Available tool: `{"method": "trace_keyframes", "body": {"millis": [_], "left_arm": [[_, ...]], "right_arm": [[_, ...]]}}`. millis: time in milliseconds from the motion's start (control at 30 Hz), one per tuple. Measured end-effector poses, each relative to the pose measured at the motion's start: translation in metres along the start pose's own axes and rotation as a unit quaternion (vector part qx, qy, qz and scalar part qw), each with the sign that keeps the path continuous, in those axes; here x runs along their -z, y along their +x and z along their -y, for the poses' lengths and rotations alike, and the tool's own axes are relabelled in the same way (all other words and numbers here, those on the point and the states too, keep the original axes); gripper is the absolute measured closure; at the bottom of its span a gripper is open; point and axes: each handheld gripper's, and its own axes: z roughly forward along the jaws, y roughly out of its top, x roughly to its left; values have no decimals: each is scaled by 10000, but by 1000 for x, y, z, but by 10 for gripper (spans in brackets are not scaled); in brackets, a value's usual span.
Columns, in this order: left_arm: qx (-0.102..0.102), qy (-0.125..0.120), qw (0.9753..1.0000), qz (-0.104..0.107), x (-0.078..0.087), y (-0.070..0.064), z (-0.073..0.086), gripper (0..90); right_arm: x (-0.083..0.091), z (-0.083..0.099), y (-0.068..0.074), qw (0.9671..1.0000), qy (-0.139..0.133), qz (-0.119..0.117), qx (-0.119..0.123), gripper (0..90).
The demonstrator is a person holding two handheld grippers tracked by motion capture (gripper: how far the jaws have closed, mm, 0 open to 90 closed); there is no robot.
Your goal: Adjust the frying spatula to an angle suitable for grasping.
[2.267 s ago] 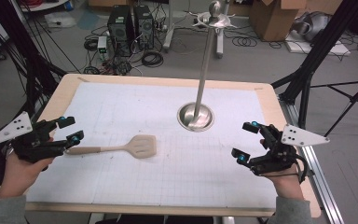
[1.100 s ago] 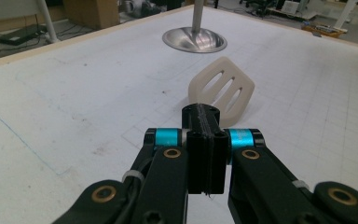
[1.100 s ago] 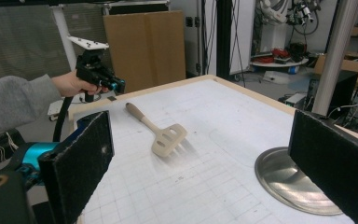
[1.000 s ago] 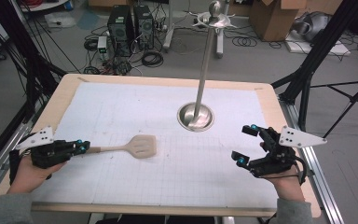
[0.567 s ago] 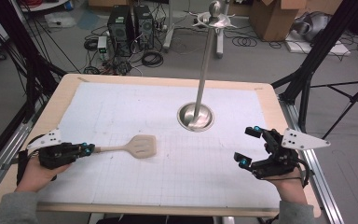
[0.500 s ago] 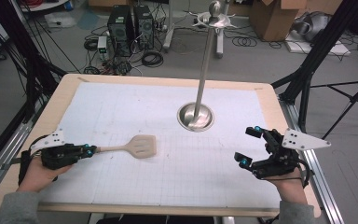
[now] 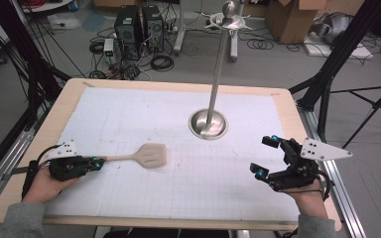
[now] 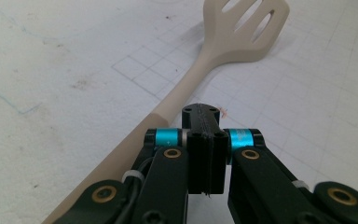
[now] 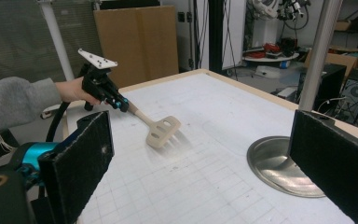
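Spatula first: a beige slotted plastic spatula [image 7: 141,156] lies flat on the white gridded sheet [image 7: 178,134] that covers the wooden surface [image 7: 69,94], left of centre, with its blade towards the middle and its handle pointing at the person's left hand. The left claw [image 7: 96,162] sits at the handle's end with its jaws pressed together; in the left gripper view the handle passes just beside them on the left, outside the grip, though whether it touches them I cannot tell. The right claw [image 7: 267,156] hovers near the right edge, well apart from the spatula, its two padded jaws spread wide with nothing between them. Behind, a tall steel pole on a round metal base [image 7: 208,124] stands upright near the sheet's far middle.
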Motion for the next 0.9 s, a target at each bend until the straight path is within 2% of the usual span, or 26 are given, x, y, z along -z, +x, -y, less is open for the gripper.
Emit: {"method": "trace_keyframes", "body": {"millis": [433, 567, 733, 767, 800, 900], "left_arm": [[26, 182, 9996, -217, -4, 3, 0, 893], [69, 393, 9983, -429, -8, 4, -1, 893], [56, 407, 9982, -446, -9, 5, -1, 895], [-218, 427, 9974, -529, -9, 4, -2, 895], [-303, 425, 9970, -565, -9, 4, -3, 895], [-346, 391, 9970, -566, -10, 6, -4, 895]], "right_arm": [[0, 2, 1, 10000, 42, 8, -61, 58], [1, 2, 1, 10000, 54, 9, -82, 57], [1, 3, 1, 9999, 58, 13, -81, 57], [1, 3, 1, 10000, 60, 11, -76, 58], [1, 2, 1, 9999, 62, 10, -78, 57], [0, 2, -1, 10000, 46, 24, -49, 58]]}}
